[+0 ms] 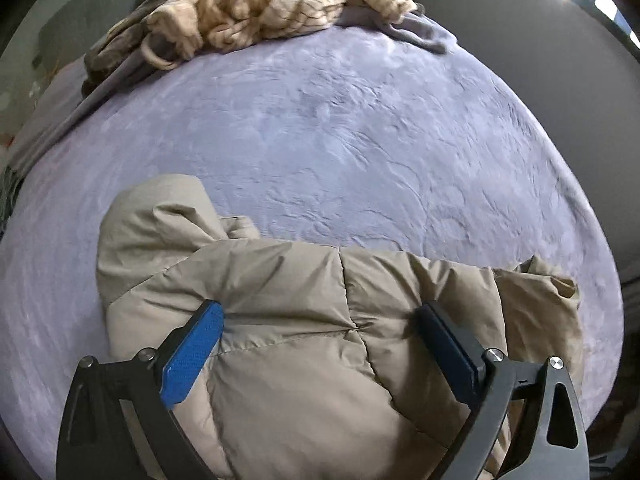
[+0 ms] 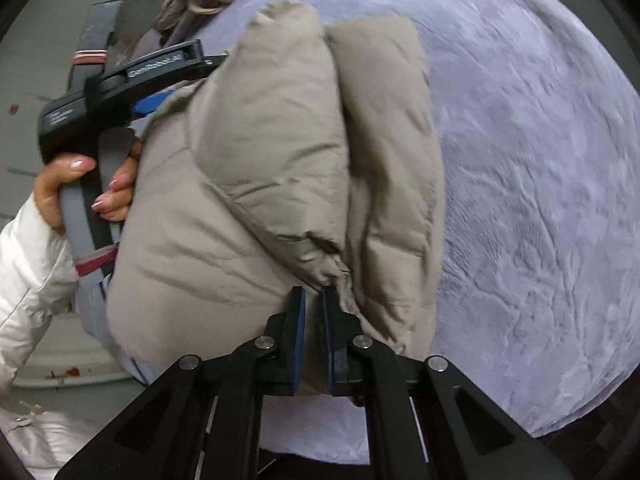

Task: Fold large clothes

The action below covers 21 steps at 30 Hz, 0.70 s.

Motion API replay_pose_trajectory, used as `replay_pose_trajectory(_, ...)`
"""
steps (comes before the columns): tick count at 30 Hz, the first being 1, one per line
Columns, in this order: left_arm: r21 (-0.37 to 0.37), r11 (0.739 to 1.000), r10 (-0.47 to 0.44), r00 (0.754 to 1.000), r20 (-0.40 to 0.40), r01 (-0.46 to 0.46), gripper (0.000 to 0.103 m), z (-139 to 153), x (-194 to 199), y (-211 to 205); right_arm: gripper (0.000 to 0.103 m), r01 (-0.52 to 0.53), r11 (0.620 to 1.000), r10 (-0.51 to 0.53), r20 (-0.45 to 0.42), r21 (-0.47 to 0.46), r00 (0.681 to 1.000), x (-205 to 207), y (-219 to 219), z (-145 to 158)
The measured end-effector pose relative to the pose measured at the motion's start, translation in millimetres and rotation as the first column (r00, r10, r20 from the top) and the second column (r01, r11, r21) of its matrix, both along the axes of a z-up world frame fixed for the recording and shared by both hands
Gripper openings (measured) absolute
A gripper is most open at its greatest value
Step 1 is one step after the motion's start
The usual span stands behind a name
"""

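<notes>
Two handheld grippers work a beige puffer jacket (image 1: 304, 320) lying bunched on a lavender plush bed cover (image 1: 340, 128). On the left, the left gripper (image 1: 320, 312) sits over the jacket with its blue-padded fingers (image 1: 192, 356) spread wide apart, the quilted fabric bulging up between them but not pinched. A hand (image 2: 80, 188) with pale polished nails, in a white sleeve, holds that tool's grey handle, seen in the right wrist view. Further right, the right gripper (image 2: 314, 300) has its fingers drawn close together, clamped on a gathered edge of the jacket, which rises in puffy folds ahead of it. At the bed's far edge lies a heap of cream ribbed knitwear (image 1: 280, 0) on darker clothes.

Likely risks: the slick, springy padding could slide from the narrow right-hand pinch, and the folds may puff open while the left tool grips nothing.
</notes>
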<state>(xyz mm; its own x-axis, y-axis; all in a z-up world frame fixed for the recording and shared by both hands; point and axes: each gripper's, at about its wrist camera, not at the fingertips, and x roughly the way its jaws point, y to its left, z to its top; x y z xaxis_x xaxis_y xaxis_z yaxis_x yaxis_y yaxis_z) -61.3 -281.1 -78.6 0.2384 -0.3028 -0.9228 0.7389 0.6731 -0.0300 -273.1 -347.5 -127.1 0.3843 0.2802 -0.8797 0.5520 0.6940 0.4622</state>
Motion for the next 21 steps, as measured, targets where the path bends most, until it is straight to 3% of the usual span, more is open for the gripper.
replay_pose_trajectory(7,0.024,1.000,0.002,1.000,0.002,-0.002,0.099,7,-1,6,0.001,0.070,0.991,-0.074,0.027,0.118,0.997,-19,-8,-27)
replay_pose_trajectory(14,0.066,0.997,0.033,0.999,-0.003,-0.033,0.099,36,-12,41,0.001,0.009,0.996,-0.009,-0.002,0.089,1.000,-1,-6,-23)
replay_pose_trajectory(21,0.071,0.989,0.132,0.991,-0.028,-0.130,0.101,51,-24,94,0.001,-0.012,0.996,0.014,-0.024,0.093,1.000,15,-16,-25)
